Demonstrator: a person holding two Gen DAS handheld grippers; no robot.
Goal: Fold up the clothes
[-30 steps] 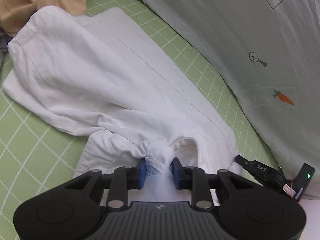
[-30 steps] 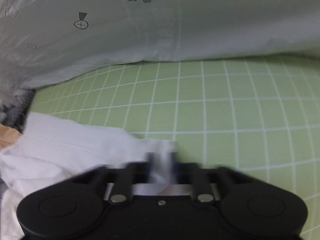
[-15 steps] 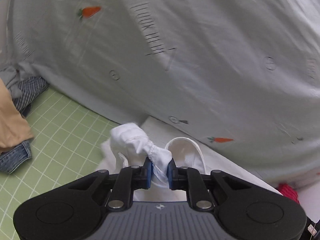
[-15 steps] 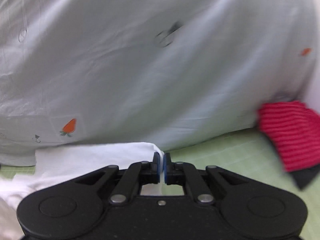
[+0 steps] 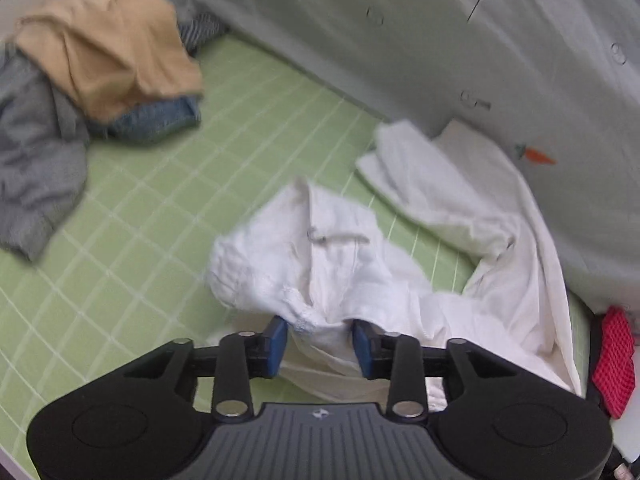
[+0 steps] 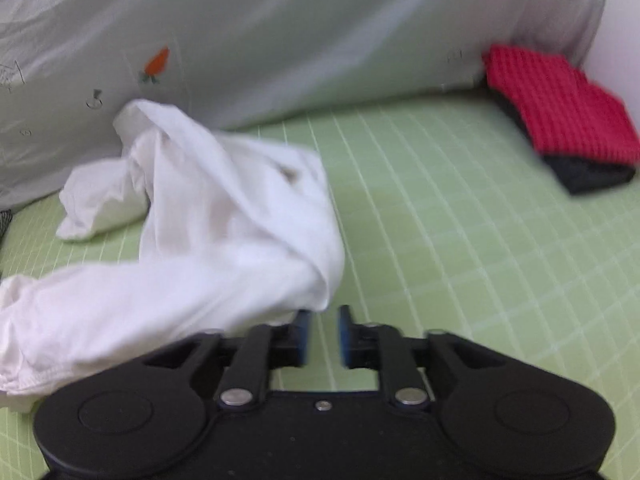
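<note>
Both grippers, left [image 5: 320, 344] and right [image 6: 323, 336], opening; white garment [image 5: 344, 256] released.

Left wrist view: from just behind the fingers [image 5: 276, 340], angled steeply down onto the green checked bed sheet [image 5: 160, 200]; white garment [image 5: 320, 256] close at centre, tan and grey clothes pile [image 5: 100, 52] at 10 o'clock. Right wrist view: same mount, tilted down, close over the sheet [image 6: 440, 220]. Shared: white garment [image 6: 224, 220], carrot-print quilt [image 5: 460, 40] [image 6: 300, 32], red cloth [image 5: 614, 364] [image 6: 560, 104] at 4 and 2 o'clock.
</note>
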